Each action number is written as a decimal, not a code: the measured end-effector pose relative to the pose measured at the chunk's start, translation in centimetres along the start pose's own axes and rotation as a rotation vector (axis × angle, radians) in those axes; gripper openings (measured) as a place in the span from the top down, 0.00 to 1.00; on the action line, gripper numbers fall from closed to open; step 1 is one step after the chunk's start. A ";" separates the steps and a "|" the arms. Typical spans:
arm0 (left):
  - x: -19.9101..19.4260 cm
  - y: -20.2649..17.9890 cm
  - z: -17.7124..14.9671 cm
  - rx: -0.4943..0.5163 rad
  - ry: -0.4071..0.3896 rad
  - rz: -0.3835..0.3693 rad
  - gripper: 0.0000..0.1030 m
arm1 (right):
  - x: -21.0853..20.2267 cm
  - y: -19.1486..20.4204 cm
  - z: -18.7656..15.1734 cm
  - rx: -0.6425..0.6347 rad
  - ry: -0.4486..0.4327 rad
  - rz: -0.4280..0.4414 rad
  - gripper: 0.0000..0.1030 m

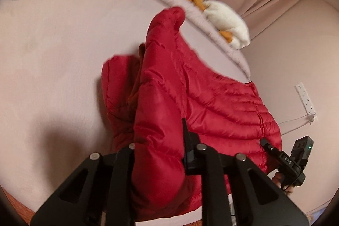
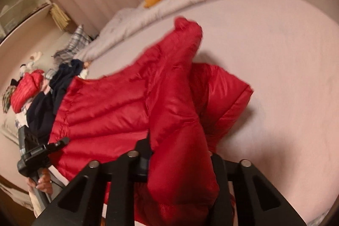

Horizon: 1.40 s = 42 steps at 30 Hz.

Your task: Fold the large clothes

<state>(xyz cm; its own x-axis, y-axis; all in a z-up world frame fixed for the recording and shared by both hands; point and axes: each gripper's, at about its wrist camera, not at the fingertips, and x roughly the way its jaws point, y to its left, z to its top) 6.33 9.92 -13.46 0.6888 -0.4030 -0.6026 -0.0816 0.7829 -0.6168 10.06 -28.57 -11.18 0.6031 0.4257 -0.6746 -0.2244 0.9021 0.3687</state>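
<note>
I have the red puffer jacket [image 1: 190,94] spread on the pale bed sheet [image 1: 53,46], filling the centre and lower right of the left wrist view. My left gripper [image 1: 159,141] is nearly closed, with a thick fold of the red padding pinched between its fingers at the bottom of the frame. In the right wrist view my right gripper [image 2: 180,154] is likewise clamped down on a bunched length of the jacket [image 2: 118,103], low in the middle of the picture. One sleeve [image 2: 186,35] lies stretched toward the upper middle of that frame, and a folded-back flap sits to its right.

I judge the folding to be at an early stage: both tools have a hold on the near part of the garment, but the body is not yet squared up or stacked into a neat packet. The main folds remain to be done. At the left edge of the right wrist view a heap of other clothes [image 2: 42,86], dark and red, appears to be waiting its turn.
</note>
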 end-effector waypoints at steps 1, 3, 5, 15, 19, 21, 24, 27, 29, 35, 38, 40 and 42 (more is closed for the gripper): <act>-0.6 -0.6 0.3 0.011 -0.016 -0.012 0.84 | -0.8 0.6 0.5 -0.012 -0.025 0.012 0.80; -1.9 -1.7 0.9 0.038 -0.059 -0.037 0.85 | -2.0 1.4 1.3 -0.034 -0.066 0.038 0.81; -3.2 -2.8 1.5 0.067 -0.106 -0.055 0.87 | -3.1 2.7 2.3 -0.068 -0.110 0.049 0.81; -3.9 -3.6 2.4 0.080 -0.160 -0.080 0.88 | -3.3 3.4 4.3 -0.108 -0.209 0.063 0.81; -1.3 -1.6 1.3 0.024 -0.060 -0.030 0.87 | -1.0 1.8 3.5 -0.070 -0.134 0.006 0.81; 0.1 -0.5 0.6 0.003 -0.013 0.016 0.86 | 0.6 0.8 2.7 -0.050 -0.077 -0.050 0.81; 1.2 0.5 -0.7 -0.012 0.016 0.057 0.84 | 1.9 -0.4 1.4 -0.018 -0.028 -0.121 0.80; 1.5 1.2 -1.3 -0.030 0.031 0.058 0.81 | 1.9 -1.1 0.3 -0.002 -0.014 -0.151 0.78; 1.8 1.8 -1.1 -0.030 0.035 0.067 0.79 | 1.9 -1.6 -0.2 0.015 -0.001 -0.169 0.75; 2.4 2.7 -1.3 -0.021 0.046 0.092 0.75 | 2.5 -2.9 -0.6 0.047 0.026 -0.206 0.69; 2.2 2.5 -1.4 -0.019 0.048 0.100 0.74 | 2.2 -2.8 -0.5 0.049 0.027 -0.214 0.67; 1.9 2.4 -1.4 -0.020 0.046 0.106 0.73 | 2.1 -2.6 -0.3 0.056 0.027 -0.214 0.66; 1.7 2.4 -1.3 -0.017 0.043 0.115 0.71 | 2.0 -2.7 -0.3 0.057 0.028 -0.221 0.63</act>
<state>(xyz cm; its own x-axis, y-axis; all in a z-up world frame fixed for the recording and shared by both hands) 6.34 10.47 -16.63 0.6428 -0.3316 -0.6905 -0.1702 0.8171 -0.5508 11.63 -30.14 -13.67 0.6115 0.2204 -0.7599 -0.0447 0.9685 0.2450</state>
